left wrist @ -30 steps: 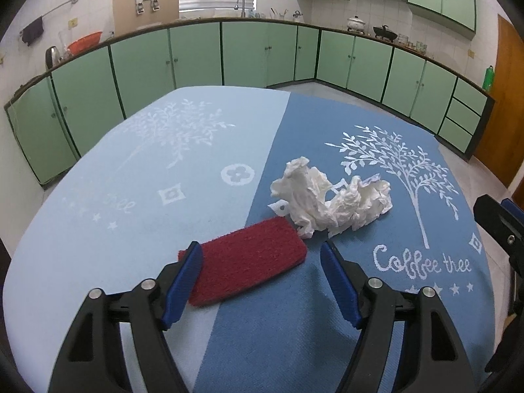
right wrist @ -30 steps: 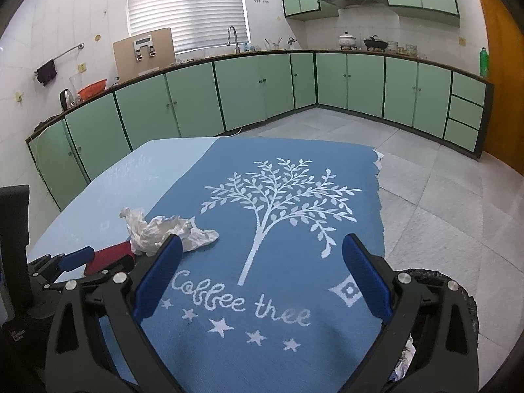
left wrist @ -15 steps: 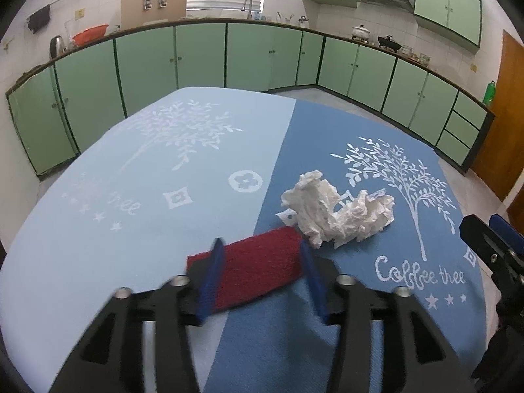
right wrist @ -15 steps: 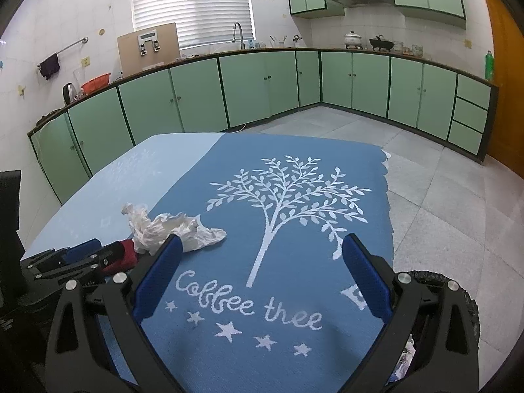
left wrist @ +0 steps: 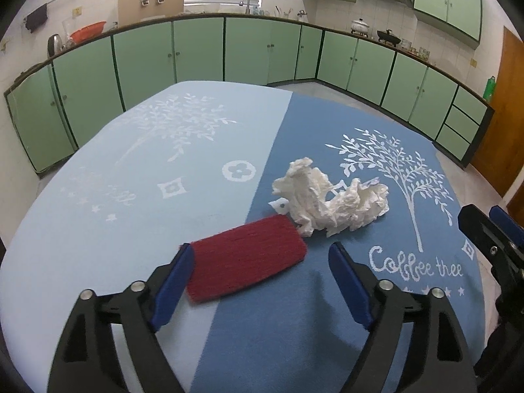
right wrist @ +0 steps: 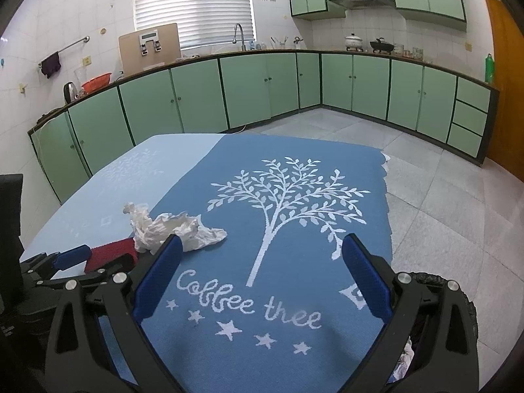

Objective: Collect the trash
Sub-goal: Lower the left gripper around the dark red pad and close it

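Crumpled white tissue paper lies on the dark-blue half of a two-tone blue tablecloth printed with white trees and the words "Coffee tree". Touching the near-left end of the tissue is a flat dark-red rectangular scouring pad, which straddles the seam between the light and dark halves.

Left wrist view: the left gripper hangs over the near end of the pad. Its jaws have just been opening and now stand spread wide. The left blue pad sits at the pad's left edge; whether it touches cannot be told. The right one stands clear, so nothing is pinched. At the right edge of this view part of the right gripper shows.

Right wrist view: the right gripper has its jaws spread wide over bare cloth near the lettering, with nothing between them. The tissue lies just beyond its left fingertip. Only this view shows a black-lined trash bin on the floor at the lower right, with white scraps inside, and the tablecloth's far right edge.
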`<control>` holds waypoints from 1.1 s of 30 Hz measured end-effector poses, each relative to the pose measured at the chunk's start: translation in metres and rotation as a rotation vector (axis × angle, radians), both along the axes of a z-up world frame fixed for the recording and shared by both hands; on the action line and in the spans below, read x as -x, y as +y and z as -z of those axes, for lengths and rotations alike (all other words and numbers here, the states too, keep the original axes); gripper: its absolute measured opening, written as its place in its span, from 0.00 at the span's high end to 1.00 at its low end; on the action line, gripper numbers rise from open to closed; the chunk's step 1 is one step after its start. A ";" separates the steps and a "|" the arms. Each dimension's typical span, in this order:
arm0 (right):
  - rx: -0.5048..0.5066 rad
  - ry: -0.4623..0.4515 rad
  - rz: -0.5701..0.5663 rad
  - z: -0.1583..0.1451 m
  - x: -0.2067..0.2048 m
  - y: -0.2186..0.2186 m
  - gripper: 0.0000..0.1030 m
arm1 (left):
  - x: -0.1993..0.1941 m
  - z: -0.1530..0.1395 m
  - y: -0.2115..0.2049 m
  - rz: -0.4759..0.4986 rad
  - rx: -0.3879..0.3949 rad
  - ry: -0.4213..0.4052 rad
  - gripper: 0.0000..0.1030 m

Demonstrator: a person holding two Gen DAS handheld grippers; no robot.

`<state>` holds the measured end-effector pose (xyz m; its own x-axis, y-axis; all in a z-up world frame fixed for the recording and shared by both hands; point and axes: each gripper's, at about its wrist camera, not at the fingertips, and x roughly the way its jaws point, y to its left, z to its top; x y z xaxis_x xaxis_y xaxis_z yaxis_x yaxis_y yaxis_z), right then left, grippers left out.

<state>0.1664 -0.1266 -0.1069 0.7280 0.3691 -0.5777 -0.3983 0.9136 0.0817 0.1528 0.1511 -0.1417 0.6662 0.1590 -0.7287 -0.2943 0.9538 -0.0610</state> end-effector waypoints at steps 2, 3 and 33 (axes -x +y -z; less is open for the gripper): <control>-0.002 -0.002 0.001 0.000 0.000 -0.001 0.08 | -0.004 0.002 -0.004 -0.009 -0.025 0.018 0.17; -0.003 -0.002 0.001 0.000 0.000 -0.001 0.08 | -0.005 0.003 -0.005 -0.011 -0.033 0.022 0.16; 0.061 -0.013 0.023 -0.003 -0.003 -0.002 0.08 | 0.006 -0.007 -0.010 -0.070 -0.022 -0.046 0.18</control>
<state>0.1690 -0.1281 -0.1043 0.7431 0.3170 -0.5893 -0.3782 0.9255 0.0209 0.1466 0.1414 -0.1344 0.6858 0.2224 -0.6930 -0.3580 0.9321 -0.0551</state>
